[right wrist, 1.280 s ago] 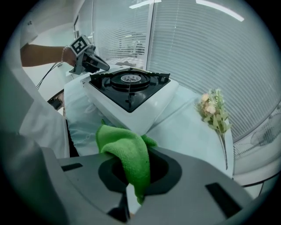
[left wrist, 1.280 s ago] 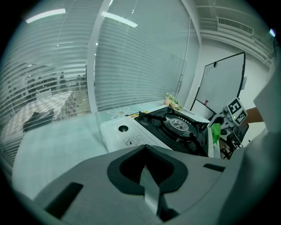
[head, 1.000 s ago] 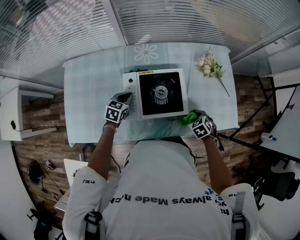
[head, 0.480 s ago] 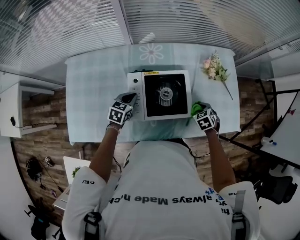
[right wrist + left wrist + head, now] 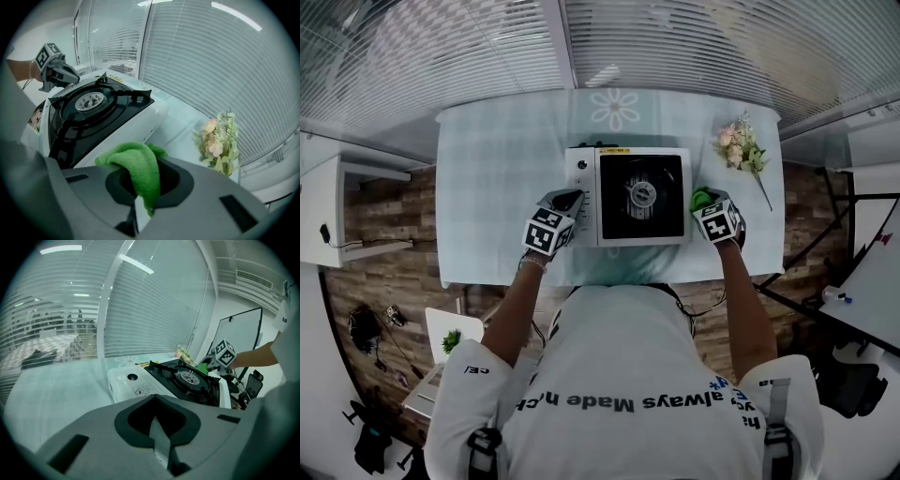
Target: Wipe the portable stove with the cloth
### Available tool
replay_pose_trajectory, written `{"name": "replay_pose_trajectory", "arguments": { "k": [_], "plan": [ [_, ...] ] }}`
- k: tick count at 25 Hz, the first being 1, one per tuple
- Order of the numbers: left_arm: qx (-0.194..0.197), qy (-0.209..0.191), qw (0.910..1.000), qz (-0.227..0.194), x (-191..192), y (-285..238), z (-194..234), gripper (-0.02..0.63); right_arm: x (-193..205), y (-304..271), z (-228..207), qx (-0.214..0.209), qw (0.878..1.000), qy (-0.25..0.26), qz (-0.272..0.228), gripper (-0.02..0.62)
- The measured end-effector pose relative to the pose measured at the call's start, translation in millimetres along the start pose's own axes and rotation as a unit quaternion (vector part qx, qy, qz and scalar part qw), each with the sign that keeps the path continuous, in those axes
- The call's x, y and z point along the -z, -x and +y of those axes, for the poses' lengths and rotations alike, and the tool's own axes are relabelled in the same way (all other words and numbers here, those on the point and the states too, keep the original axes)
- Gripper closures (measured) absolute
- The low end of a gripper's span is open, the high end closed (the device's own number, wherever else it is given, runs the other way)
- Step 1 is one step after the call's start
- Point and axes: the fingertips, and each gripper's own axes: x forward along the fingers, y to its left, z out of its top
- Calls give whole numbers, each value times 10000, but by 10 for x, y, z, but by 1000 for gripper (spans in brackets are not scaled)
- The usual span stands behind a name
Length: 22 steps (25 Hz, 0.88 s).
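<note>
Looking down from the head view, a person leans over a table (image 5: 487, 178) with a pale checked cover. The white stove (image 5: 642, 195) with its black top sits in the middle. The left gripper (image 5: 567, 200) is just beside the stove's left edge, by the knob panel. The right gripper (image 5: 703, 201) is at the stove's right edge with a green cloth (image 5: 701, 196) bunched at its tip. A small bunch of flowers (image 5: 742, 150) lies further back on the right.

From the left gripper view, its jaws are pressed together with nothing between them, and the stove stands ahead, a little to the right.

From the right gripper view, the jaws are clenched on the cloth, which bulges out in front, close to the stove's white side wall. I can't tell whether it touches.
</note>
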Motion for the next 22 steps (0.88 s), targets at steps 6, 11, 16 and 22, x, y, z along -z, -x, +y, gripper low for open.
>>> {"name": "replay_pose_trajectory", "arguments": {
  "k": [6,11,16,22],
  "plan": [
    [42,56,10000,-44,-10,3,6,595,-241,-158,-199,102,9999,128,-17,569],
    [73,105,9999,-94,-16,0,3,595,-457,-310,-393,173,9997,166,-27,569],
    [138,145,9997,-131,-16,-2,-12,595,-644,-446,-558,236,9996,150,-30,569],
    [232,142,9995,-174,-19,-22,-62,595,-793,-565,-698,257,9994,226,-11,569]
  ]
}}
